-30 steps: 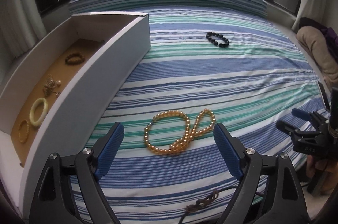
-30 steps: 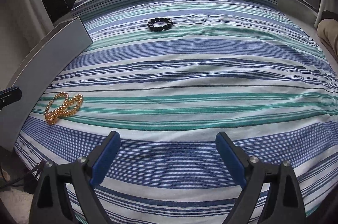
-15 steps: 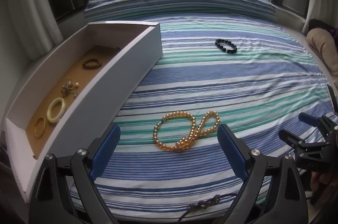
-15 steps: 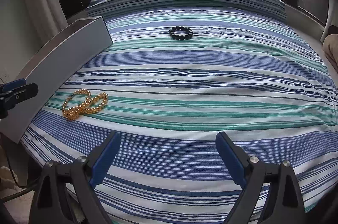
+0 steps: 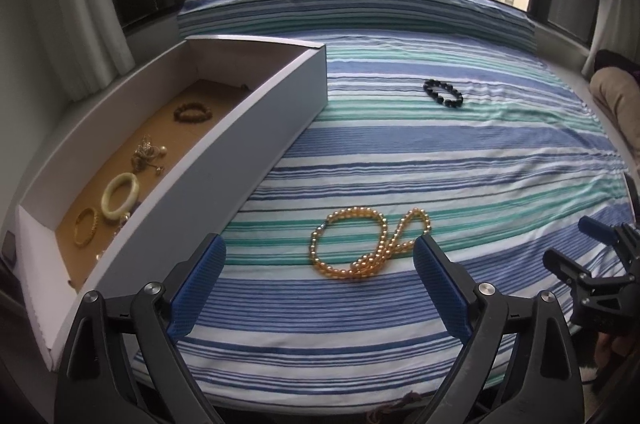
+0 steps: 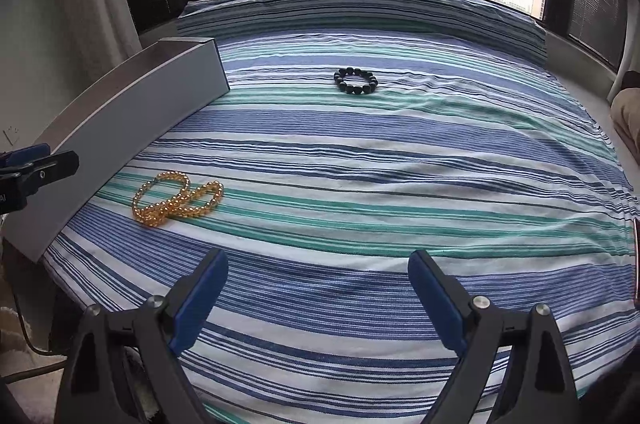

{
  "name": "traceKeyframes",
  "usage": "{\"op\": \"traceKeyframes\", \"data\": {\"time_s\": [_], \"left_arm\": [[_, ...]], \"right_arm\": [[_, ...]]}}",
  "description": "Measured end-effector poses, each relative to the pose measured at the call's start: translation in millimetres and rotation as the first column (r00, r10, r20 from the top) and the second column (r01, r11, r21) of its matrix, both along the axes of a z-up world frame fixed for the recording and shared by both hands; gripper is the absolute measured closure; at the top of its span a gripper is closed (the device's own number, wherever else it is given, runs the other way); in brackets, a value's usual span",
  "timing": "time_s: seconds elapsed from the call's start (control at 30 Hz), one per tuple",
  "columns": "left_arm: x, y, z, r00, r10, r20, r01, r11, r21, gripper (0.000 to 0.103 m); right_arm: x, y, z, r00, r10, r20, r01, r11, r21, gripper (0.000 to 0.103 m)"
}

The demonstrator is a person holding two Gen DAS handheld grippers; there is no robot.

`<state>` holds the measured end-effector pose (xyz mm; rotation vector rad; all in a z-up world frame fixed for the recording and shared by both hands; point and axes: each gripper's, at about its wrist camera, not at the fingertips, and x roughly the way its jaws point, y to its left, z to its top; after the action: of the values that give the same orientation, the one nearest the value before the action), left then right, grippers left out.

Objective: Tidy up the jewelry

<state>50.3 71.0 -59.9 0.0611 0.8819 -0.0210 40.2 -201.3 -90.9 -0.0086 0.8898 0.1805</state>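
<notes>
The gold bead necklace (image 5: pixel 368 244) lies just ahead of the left gripper (image 5: pixel 320 280), long axis crosswise, near the bedspread's (image 5: pixel 440 159) front edge. Both grippers gape empty; the right gripper (image 6: pixel 318 288) sits farther off

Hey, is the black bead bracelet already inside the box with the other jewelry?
No, the black bracelet lies out on the striped bedspread, well apart from the box that holds the other pieces.

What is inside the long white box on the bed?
Inside the long white cardboard box: a brown bead bracelet, tangled gold jewellery, a pale jade bangle, a gold bangle. Its near wall hides more.
</notes>
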Motion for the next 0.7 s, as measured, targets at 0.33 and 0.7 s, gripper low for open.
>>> {"op": "traceKeyframes", "data": {"time_s": [0.33, 0.7], "left_arm": [[3, 27, -18, 0.998, 0.035, -0.061, -0.039, 0.997, -0.074, 0.007], [2, 50, -35, 0.991, 0.086, -0.104, -0.095, 0.992, -0.083, 0.007]], "right_arm": [[51, -16, 21, 0.994, 0.106, 0.032, -0.106, 0.994, -0.014, 0.009], [267, 18, -14, 0.969, 0.225, -0.099, -0.236, 0.964, -0.120, 0.032]]}}
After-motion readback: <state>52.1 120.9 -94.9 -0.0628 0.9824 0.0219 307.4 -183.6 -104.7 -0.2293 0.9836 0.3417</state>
